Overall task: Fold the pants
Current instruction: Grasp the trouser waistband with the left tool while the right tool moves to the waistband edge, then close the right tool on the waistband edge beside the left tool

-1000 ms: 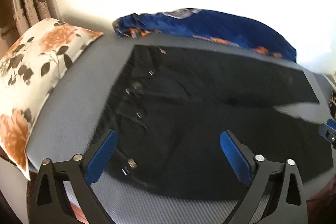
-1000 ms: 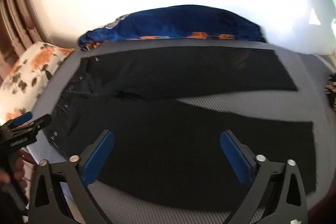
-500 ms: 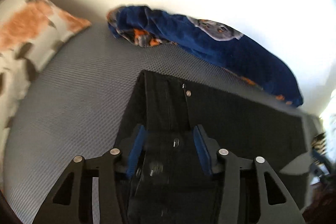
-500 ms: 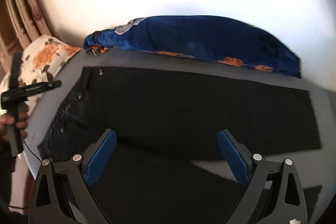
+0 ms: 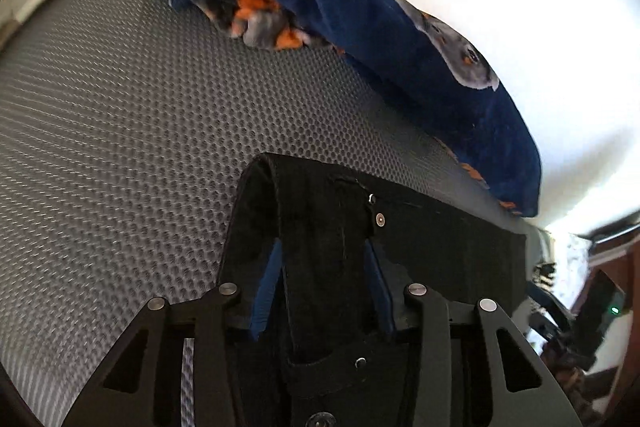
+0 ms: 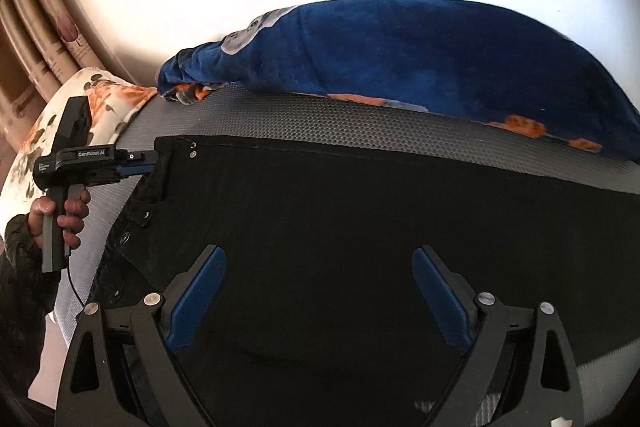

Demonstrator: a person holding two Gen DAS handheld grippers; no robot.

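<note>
Black pants (image 6: 360, 219) lie flat on a grey mesh mattress (image 6: 320, 123), waistband to the left. My left gripper (image 5: 324, 283) is shut on the pants' waistband (image 5: 316, 227), with black fabric bunched between its blue pads. It also shows in the right wrist view (image 6: 138, 167), at the waistband's far corner. My right gripper (image 6: 318, 295) is open and empty, hovering over the middle of the pants.
A rolled blue blanket (image 6: 420, 51) with orange patches lies along the far edge of the mattress, by a bright white wall. A floral pillow (image 6: 80, 115) sits at the left end. The mattress also shows bare in the left wrist view (image 5: 120, 131).
My left gripper moved in to the waistband and shut on it. My right gripper moved forward over the pants and stayed open. The two legs now look stacked.
</note>
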